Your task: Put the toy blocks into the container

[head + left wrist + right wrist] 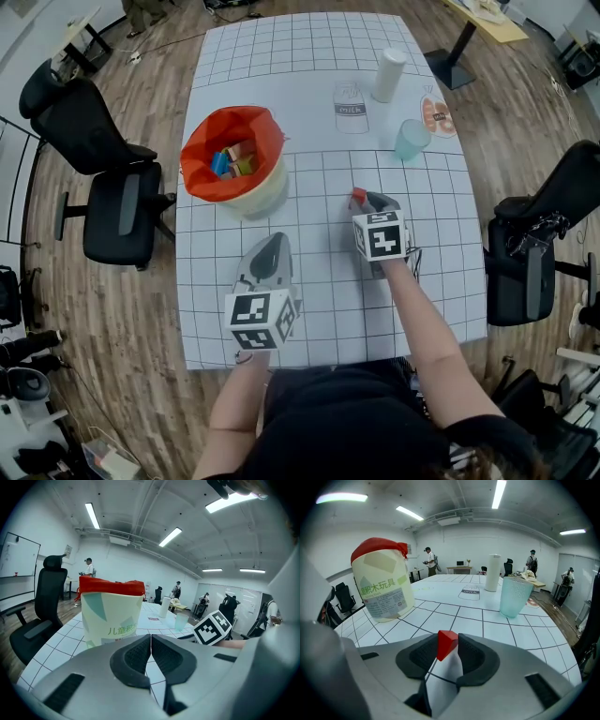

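The right gripper [366, 201] has its jaws clenched on a red block [446, 644], with a pad against each side of it at the tips. It is held low over the bench [328, 314], and I cannot tell whether it touches the surface. In the head view the block is near the middle of the bench, to the right of the container [265, 195] and apart from it. The container is a cream tub with a red liner folded over its rim. It stands upright at the bench's left side, and several coloured blocks [232, 161] lie inside it. The left gripper [150, 645] has its jaws closed together on nothing. It lies near the bench's front edge, just in front of the container and pointing toward it. A teal cup [411, 139] and a white roll [388, 74] stand farther back on the right, well apart from both grippers.
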Demonstrator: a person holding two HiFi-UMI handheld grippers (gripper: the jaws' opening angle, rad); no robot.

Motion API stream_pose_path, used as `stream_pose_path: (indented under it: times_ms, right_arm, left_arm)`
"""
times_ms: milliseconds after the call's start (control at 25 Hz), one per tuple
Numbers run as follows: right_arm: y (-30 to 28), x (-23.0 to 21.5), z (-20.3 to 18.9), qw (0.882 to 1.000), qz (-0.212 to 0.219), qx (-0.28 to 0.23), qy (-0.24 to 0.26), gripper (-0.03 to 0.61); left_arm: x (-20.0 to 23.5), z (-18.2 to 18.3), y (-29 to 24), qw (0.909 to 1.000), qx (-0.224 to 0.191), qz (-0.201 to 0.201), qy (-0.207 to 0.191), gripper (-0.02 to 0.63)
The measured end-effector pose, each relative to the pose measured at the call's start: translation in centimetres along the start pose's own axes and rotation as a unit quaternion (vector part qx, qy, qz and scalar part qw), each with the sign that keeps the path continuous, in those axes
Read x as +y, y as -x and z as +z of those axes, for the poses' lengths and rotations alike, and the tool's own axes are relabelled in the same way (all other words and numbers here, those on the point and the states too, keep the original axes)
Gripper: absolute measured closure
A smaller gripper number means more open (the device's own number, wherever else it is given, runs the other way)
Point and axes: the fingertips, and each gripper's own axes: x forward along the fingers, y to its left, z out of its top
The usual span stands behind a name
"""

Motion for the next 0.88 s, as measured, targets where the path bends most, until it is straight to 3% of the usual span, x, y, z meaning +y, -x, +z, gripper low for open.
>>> stream_pose_path:
  times_ms: [280, 640, 880]
  right_arm:
    - [-0.4, 0.6, 0.4, 0.999, 0.006, -0.004, -0.038, 0.393]
    - [-0.9, 0.5, 0.1, 0.999, -0.020, 0.016, -0.046, 0.394]
    - [-0.8, 0.5, 0.1, 0.998, -0.012, 0.023, -0.058, 0.407]
  left_arm:
    - [0.3, -0.1, -0.1, 1.0000, 0.001, 0.001, 0.001, 0.588]
    - [1.0, 0.0, -0.3, 1.0000, 0.002, 0.003, 0.004, 0.587]
    - [0.9, 0.2, -0.2, 1.0000, -0.001, 0.000, 0.005, 0.588]
